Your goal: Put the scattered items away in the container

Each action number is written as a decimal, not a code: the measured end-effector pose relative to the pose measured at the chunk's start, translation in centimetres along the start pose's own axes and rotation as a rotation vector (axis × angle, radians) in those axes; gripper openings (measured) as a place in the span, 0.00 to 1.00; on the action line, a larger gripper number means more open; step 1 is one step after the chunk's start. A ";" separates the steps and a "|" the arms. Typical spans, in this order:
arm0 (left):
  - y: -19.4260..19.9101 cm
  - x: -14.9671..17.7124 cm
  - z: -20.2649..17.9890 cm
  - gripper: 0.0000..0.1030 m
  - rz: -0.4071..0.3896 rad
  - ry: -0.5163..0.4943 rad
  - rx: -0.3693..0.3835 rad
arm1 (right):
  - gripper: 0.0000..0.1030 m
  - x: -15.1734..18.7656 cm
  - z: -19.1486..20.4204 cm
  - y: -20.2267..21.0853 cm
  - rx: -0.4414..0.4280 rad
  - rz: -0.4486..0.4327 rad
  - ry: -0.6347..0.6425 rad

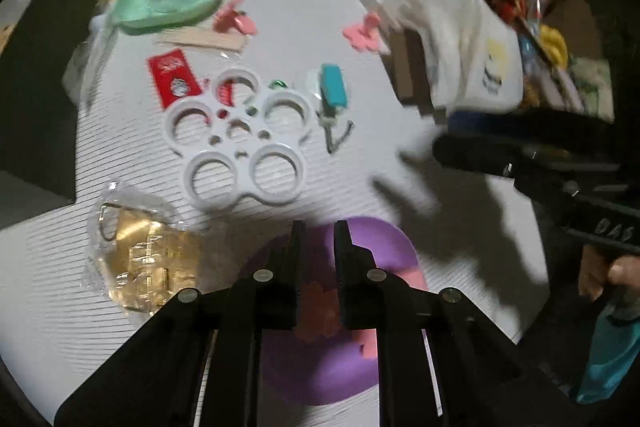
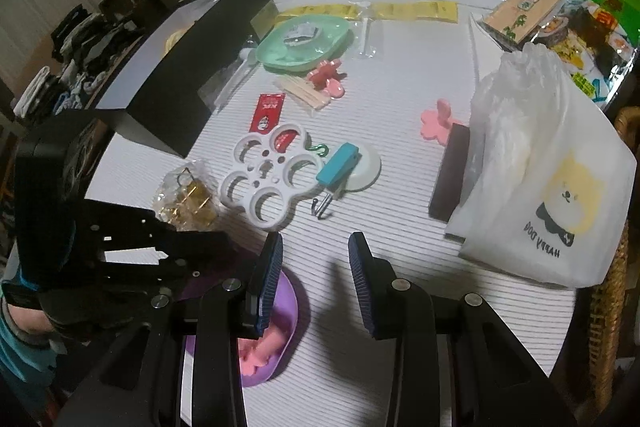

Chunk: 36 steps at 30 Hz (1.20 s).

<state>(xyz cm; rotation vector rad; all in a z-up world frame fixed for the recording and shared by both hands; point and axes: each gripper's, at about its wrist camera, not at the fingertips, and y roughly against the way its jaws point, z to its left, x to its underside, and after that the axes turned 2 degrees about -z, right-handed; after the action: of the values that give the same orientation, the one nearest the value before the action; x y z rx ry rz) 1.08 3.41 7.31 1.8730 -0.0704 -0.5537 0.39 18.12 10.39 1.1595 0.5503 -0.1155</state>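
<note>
At the bench's near edge the purple bowl (image 1: 372, 251) lies beneath the left gripper (image 1: 319, 239), fingers nearly closed and empty; the right gripper (image 2: 316, 251) stands part-open, empty.

We hold the left gripper (image 1: 318, 239) pitched steeply downward, jaws drawn close with only a narrow gap, nothing visibly pressed between the pads. In the right wrist view its black body enters from the left, gripped by a hand (image 2: 24, 319) in a teal sleeve. Our right gripper (image 2: 316, 251) also points downward, jaws standing partly apart and empty; the right hand (image 1: 604, 275) shows at the left view's edge.
</note>
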 end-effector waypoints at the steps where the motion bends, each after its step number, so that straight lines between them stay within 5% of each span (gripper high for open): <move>1: 0.7 -0.1 0.4 0.14 -0.026 0.016 0.001 | 0.34 0.0 0.0 0.0 -0.001 -0.001 0.001; 5: 3.6 -1.1 3.8 0.38 -0.147 0.131 0.005 | 0.34 -0.3 0.1 0.0 -0.002 -0.012 0.006; 9: 4.1 -1.7 7.0 0.38 -0.212 0.231 0.009 | 0.37 -1.0 0.5 -0.4 -0.009 -0.019 0.016; 12: 3.4 -2.1 8.0 0.44 -0.224 0.243 0.007 | 0.54 -2.9 0.7 -0.9 -0.023 -0.032 0.005; 17: 1.8 -2.3 9.2 0.48 -0.196 0.287 0.038 | 0.64 -9.3 1.5 -3.7 0.010 -0.074 0.034; 23: 1.4 -2.0 8.9 0.48 -0.174 0.298 0.102 | 0.64 -14.9 1.8 -11.6 0.129 -0.009 0.121; 30: 1.8 -2.4 9.5 0.48 -0.162 0.293 0.139 | 0.64 -15.8 1.4 -17.1 0.200 0.077 0.218; 31: 2.1 -2.3 9.7 0.48 -0.164 0.294 0.142 | 0.60 -15.8 1.5 -17.4 0.186 0.080 0.225; 32: 2.2 -2.3 9.8 0.48 -0.166 0.294 0.142 | 0.43 -15.7 1.6 -17.7 0.180 0.083 0.235; 36: 2.4 -2.2 10.3 0.48 -0.169 0.309 0.142 | 0.44 -15.1 2.5 -17.4 0.191 0.058 0.282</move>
<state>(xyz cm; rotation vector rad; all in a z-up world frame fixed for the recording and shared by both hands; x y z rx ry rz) -4.55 -5.76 7.53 2.0951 0.2603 -0.3749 -18.07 5.89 3.62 1.3873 0.7659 0.0483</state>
